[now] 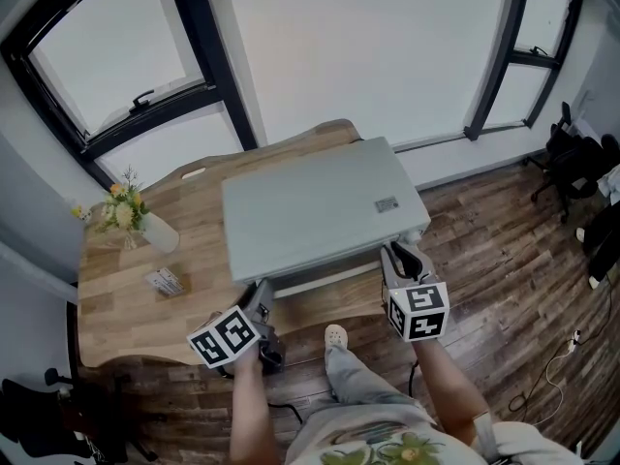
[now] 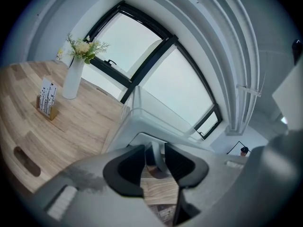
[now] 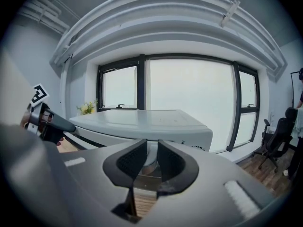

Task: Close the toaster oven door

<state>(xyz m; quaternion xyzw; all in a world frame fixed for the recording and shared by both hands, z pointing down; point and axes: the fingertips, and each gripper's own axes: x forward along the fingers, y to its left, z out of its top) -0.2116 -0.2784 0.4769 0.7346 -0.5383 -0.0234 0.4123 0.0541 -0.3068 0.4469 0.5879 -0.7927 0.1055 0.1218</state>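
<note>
The pale grey toaster oven (image 1: 310,211) stands on the wooden table (image 1: 126,308), near its front edge. A white handle bar (image 1: 325,279) runs along the oven's front, on the door. My left gripper (image 1: 262,294) is at the bar's left end and my right gripper (image 1: 395,256) at its right end. In the left gripper view the gripper (image 2: 155,162) is shut on a pale piece of the handle (image 2: 156,156). The right gripper (image 3: 147,157) likewise grips the handle (image 3: 149,151) in its own view, below the oven's top (image 3: 142,122). How far the door stands open is hidden.
A white vase of flowers (image 1: 145,226) and a small card holder (image 1: 167,281) stand on the table's left part. Large windows lie behind the table. An office chair (image 1: 572,163) is at the far right, and cables (image 1: 552,366) lie on the wooden floor.
</note>
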